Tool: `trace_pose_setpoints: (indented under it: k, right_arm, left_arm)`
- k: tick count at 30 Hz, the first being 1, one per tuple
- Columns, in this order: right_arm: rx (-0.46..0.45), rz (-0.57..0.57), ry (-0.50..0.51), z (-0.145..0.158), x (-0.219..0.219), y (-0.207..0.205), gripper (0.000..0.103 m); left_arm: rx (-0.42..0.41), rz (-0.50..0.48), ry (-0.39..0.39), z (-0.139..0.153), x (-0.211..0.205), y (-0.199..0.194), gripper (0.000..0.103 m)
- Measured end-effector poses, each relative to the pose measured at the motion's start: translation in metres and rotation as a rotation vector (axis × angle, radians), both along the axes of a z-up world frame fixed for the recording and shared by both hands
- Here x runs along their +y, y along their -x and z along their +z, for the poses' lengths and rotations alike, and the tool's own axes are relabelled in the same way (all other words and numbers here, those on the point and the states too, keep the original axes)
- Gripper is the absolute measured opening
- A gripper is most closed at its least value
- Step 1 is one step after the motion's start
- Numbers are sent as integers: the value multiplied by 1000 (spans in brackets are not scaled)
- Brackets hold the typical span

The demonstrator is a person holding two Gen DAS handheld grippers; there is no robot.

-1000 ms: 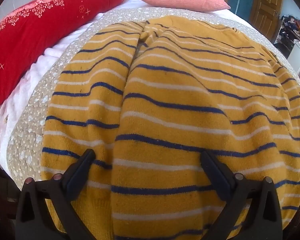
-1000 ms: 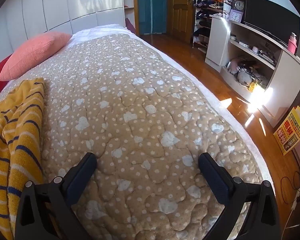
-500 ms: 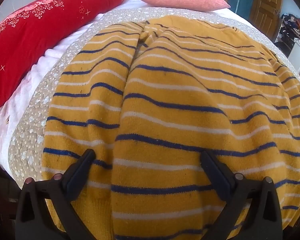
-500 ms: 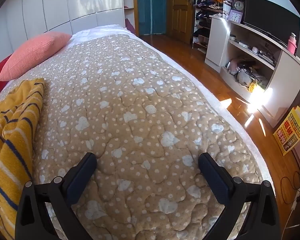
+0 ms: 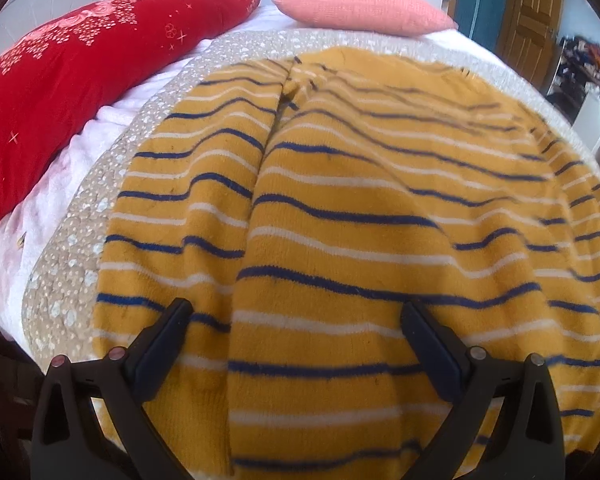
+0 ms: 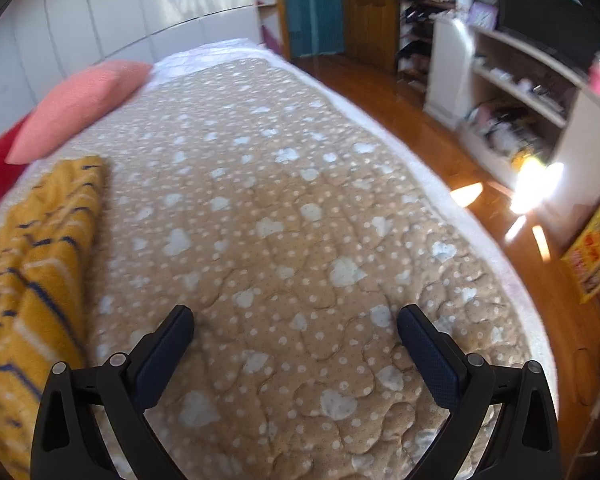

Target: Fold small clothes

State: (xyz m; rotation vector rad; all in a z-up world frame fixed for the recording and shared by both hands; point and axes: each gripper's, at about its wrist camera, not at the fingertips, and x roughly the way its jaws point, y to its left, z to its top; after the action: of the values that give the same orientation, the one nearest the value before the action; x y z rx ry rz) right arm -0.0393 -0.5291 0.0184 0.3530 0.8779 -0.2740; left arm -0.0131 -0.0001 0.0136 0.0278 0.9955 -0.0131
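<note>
A mustard-yellow knitted garment (image 5: 360,240) with navy and white stripes lies spread over the beige dotted bedspread (image 5: 80,248); a long fold runs down its left third. My left gripper (image 5: 296,324) hovers open just above its near part, with nothing between the fingers. In the right wrist view the same garment (image 6: 40,264) lies bunched along the left edge. My right gripper (image 6: 294,330) is open over bare bedspread (image 6: 300,208), to the right of the garment.
A long red pillow (image 5: 80,80) and a pink pillow (image 5: 364,6) lie at the head of the bed. Right of the bed are a wooden floor (image 6: 480,184), white shelving (image 6: 520,92) with clutter, a yellow box (image 6: 596,256) and wooden doors (image 6: 368,8).
The left view has drawn back slightly from the garment. The right gripper has swung a little, so more of the striped garment shows at its left edge. Both grippers stay open.
</note>
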Motion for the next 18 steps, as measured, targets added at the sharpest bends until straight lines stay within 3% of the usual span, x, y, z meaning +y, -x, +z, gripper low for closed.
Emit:
trace_pose_setpoints:
  k: [4,8,13,15,16,18]
  right_arm:
    - [-99,-71,-164,22,-16,54,98]
    - [-260,-162,-138,73,-9,128,98]
    - [-500,-97,33,179,37,193,98]
    - [-620,-24,83,221,60,215,103]
    - [-681,18,74,237,67,221,103]
    - [-787,109,-42,256,75,227,103]
  left_arm:
    - [-120,8,23,35,13,23,103]
    - [-221,32,32,65,28,40,103]
    - [-358,40,53,104,34,63,103]
    - [-400,34,58,115,32,72,103]
    - [-418,28,59,118,32,77,103]
    - [-437,6,51,122,28,82,103]
